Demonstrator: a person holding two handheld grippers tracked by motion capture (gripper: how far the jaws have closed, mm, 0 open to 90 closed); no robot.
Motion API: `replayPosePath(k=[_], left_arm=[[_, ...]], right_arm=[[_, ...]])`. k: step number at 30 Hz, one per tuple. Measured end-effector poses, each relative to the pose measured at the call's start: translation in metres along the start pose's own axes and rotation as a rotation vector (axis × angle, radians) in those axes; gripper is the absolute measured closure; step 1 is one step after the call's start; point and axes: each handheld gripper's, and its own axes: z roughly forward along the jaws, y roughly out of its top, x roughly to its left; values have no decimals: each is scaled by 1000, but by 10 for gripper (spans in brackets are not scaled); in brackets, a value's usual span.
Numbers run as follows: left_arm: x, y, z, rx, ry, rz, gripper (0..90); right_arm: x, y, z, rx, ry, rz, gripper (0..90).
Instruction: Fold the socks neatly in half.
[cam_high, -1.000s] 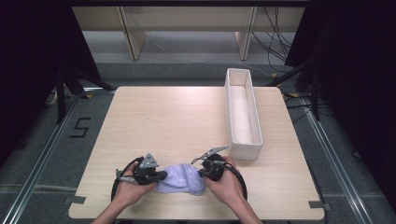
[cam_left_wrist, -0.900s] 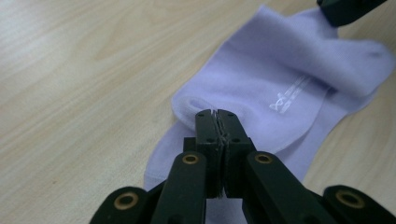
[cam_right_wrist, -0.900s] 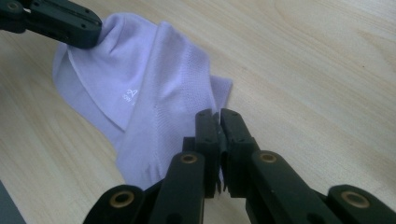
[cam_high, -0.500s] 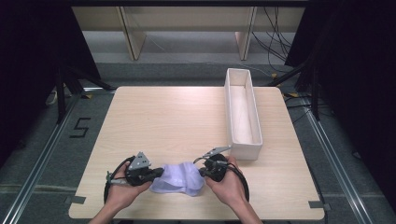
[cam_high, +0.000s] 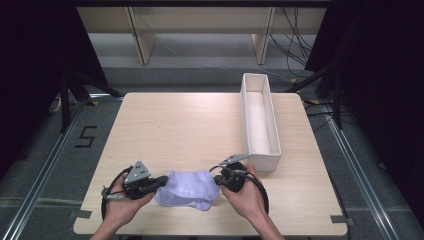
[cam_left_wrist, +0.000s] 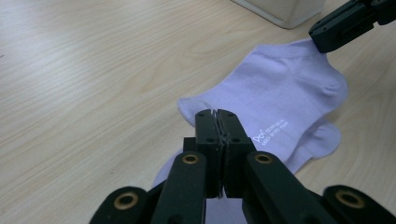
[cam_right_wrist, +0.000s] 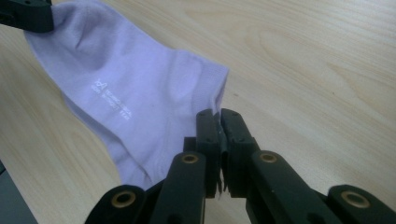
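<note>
A pale lilac sock (cam_high: 187, 189) hangs stretched between two hand-held grippers near the front edge of the wooden table (cam_high: 190, 125), each set of jaws clenched on an opposite edge of the fabric, apparently to keep it flat and taut for folding or moving. The left gripper (cam_left_wrist: 217, 117) pinches one end, the right gripper (cam_right_wrist: 217, 116) the cuff end, and the cloth sags onto the tabletop between them. Just beyond the right gripper's jaws stands a long white box (cam_high: 260, 120), open-topped and empty, close enough to hamper a swing that way; ahead of the left jaws lies bare wood.
</note>
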Motion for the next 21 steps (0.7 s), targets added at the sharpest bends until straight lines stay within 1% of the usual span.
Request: replayPosePath(k=[1, 2, 3, 4, 6, 7, 8, 10, 11, 12, 13, 14, 15, 16, 17, 18, 19, 20, 21], left_arm=[[-1, -2, -1, -28, 2, -18, 880], [-1, -2, -1, -28, 2, -18, 880], [-1, -2, -4, -19, 14, -14, 880], [0, -3, -5, -27, 13, -16, 880], [0, -4, -9, -22, 17, -15, 880], [2, -4, -11, -17, 17, -1, 880], [1, -5, -11, -31, 20, -16, 880], [1, -7, -13, -37, 19, -20, 880], [2, -8, -14, -44, 23, -24, 880], [1, -9, -15, -50, 27, -29, 880], [2, -10, -16, -43, 27, -27, 880], [2, -12, -16, -49, 24, -36, 880], [2, -13, -18, -40, 32, -35, 880], [2, -14, -19, -38, 32, -35, 879], [3, -15, -19, -45, 26, -38, 879], [2, -17, -19, -46, 29, -42, 880], [2, -18, -20, -41, 26, -41, 879], [2, -20, -20, -31, 36, -40, 879], [3, -22, -19, -28, 30, -40, 879]], right_arm=[[0, -1, -1, -4, -2, 10, 870], [0, -1, -1, -4, -2, 10, 870], [-1, -1, -1, -10, -5, 1, 870], [0, -1, -2, -9, -8, 17, 870], [-1, -2, -2, -29, 1, 10, 870], [-1, -1, -3, -32, 0, 11, 870], [0, -1, -4, -35, -7, 12, 869], [2, -2, -5, -33, 2, 29, 869], [3, -2, -6, -36, -3, 35, 870], [3, -2, -6, -39, -2, 23, 869], [3, -3, -6, -45, -4, 18, 869], [4, -3, -6, -45, -5, 24, 869], [5, -3, -4, -60, 2, 23, 869], [5, -2, -6, -43, 0, 23, 870], [7, -2, -5, -43, 5, 35, 869], [6, -2, -4, -46, 9, 19, 869], [7, -2, -5, -43, 7, 17, 869], [8, -2, -4, -42, 6, 17, 869], [8, -2, -3, -45, 15, 1, 869]])
